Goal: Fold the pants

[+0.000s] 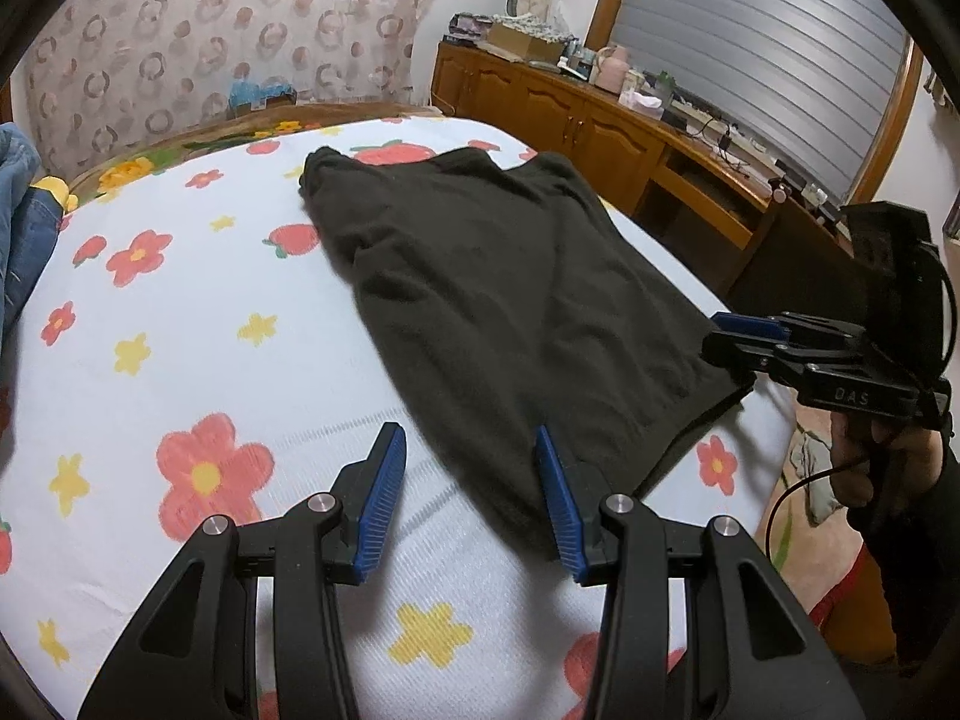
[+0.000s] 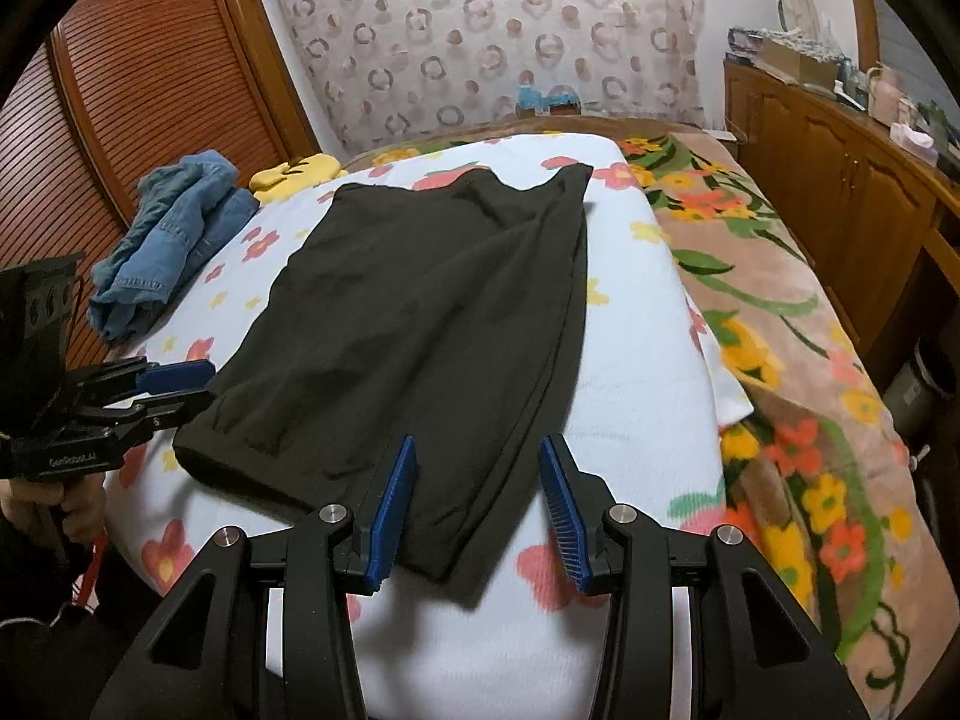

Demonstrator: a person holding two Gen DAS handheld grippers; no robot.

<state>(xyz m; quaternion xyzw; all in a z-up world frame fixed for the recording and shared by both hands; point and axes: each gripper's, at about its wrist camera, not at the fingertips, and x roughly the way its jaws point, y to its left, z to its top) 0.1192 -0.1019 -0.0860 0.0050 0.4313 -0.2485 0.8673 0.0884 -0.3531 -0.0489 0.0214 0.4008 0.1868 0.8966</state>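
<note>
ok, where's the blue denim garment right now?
In the right wrist view the crumpled blue denim garment lies on the bed's left side, left of the dark folded pants and beside a yellow plush item; the left wrist view shows it at the left edge.

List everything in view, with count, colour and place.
pants: one, black, flat on the sheet
sheet: one, white with flowers, on the bed
jeans: one pile, blue, sheet's far left edge
blanket: one, tan floral, right of the sheet
cabinet: one, brown wood, cluttered top, by the right wall
curtain: one, pink ring pattern, behind the bed
left tool: one, black with blue pads, open, over the pants' near corner
right tool: one, same colours, open, over the pants' near end
</note>
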